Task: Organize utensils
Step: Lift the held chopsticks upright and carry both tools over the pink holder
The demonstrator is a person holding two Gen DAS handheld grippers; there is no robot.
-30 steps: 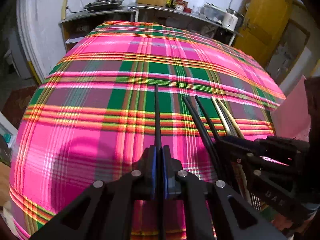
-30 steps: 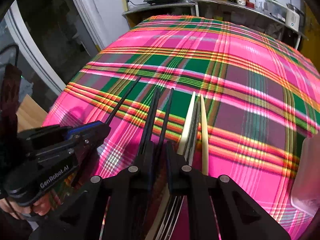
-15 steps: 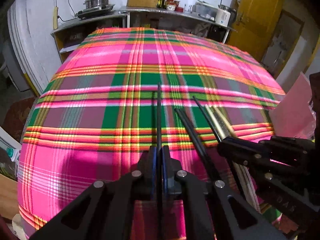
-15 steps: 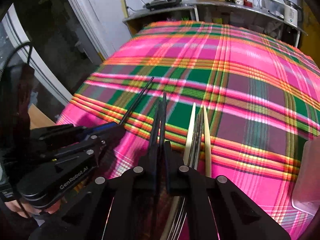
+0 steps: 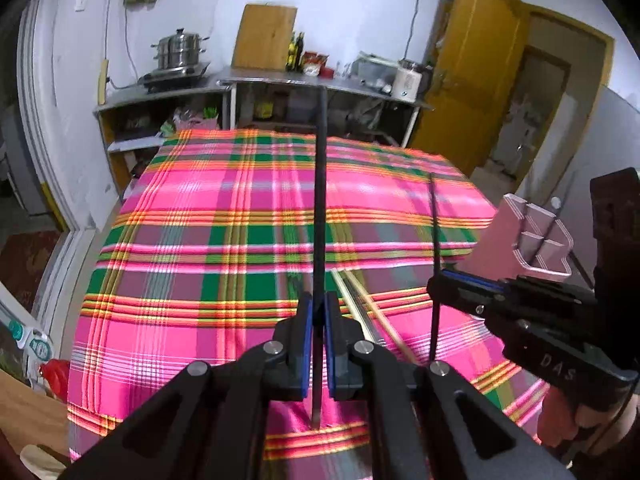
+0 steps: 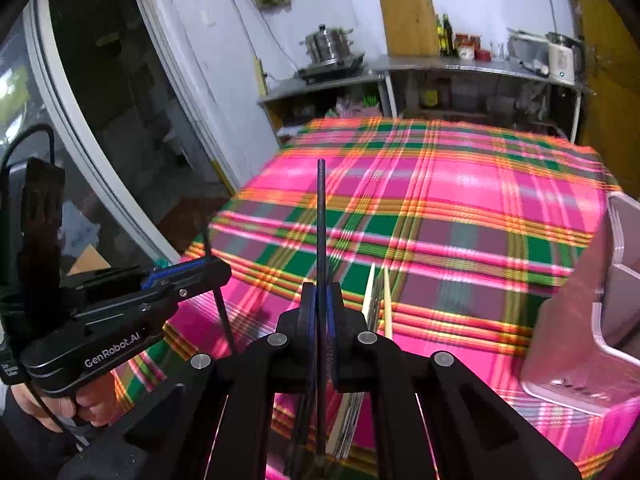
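Nearby stuff: we see a pink divided holder (image 5: 532,240) on the cloth's right side, just beyond the right gripper (image 5: 434,284); a few pale and dark chopsticks (image 5: 362,304) lie loose on the cloth btw the two tools
In the way: nothing we see blocks either tip; each tool shows in the other's cam, close alongside
Surface: table w/ pink-green-orange plaid cloth (image 5: 224,248), bare except sticks and holder
Room: steel counter (image 6: 452,65) at far wall w/ stacked pot (image 6: 329,43), wood board, bottles, small appliance; yellow door (image 5: 472,92) to the right; window frame to the left
Left gripper (image 5: 317,314): jaws clenched on one black chopstick (image 5: 321,184), thin, straight, pointing up-fwd, clear of the cloth
Right gripper: jaws pinched tight on a second black chopstick (image 6: 322,232), same look, also off the cloth
Hands: we see fingers wrapped round each tool's grip
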